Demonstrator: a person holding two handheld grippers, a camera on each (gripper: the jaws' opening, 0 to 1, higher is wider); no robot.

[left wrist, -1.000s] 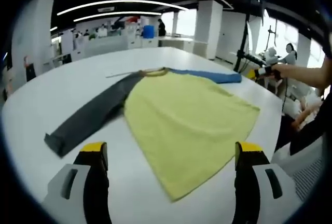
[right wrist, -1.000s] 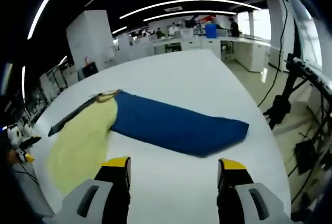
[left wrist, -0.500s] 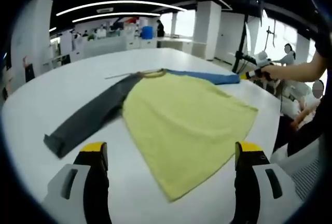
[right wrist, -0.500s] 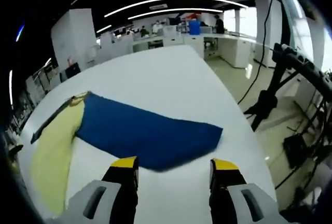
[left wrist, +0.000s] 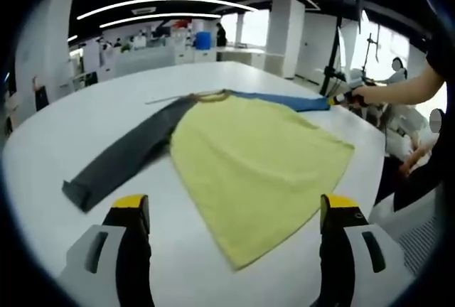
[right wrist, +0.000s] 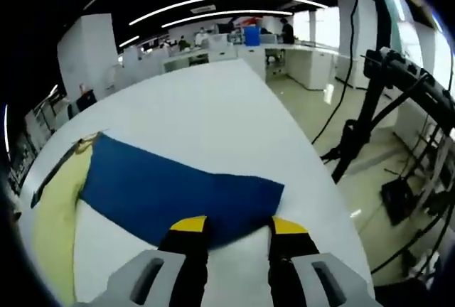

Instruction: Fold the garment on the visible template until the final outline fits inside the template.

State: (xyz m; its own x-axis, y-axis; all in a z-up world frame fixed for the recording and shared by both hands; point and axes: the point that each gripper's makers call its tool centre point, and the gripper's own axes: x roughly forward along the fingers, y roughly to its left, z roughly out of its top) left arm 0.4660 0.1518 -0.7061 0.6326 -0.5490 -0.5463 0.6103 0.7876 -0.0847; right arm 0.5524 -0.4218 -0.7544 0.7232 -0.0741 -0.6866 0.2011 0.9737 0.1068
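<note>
Your right gripper [right wrist: 233, 227] has its jaws narrowed over the blue sleeve [right wrist: 178, 193] cuff edge, grip uncertain, while your left gripper [left wrist: 233, 211] hovers wide open before the yellow shirt [left wrist: 256, 161] on the counter [left wrist: 85, 122].

From the right gripper view, the blue sleeve's [right wrist: 178, 197] cuff end runs down behind the right tool's [right wrist: 232, 226] yellow tips at 6 o'clock, so whether they pinch the cloth cannot be told. The yellow body [right wrist: 53, 229] is cut off at 8 o'clock. In the left gripper view, that tool [left wrist: 340, 99] at 2 o'clock is too small to read. The far desks [left wrist: 163, 51] at 11 o'clock blur together.
</note>
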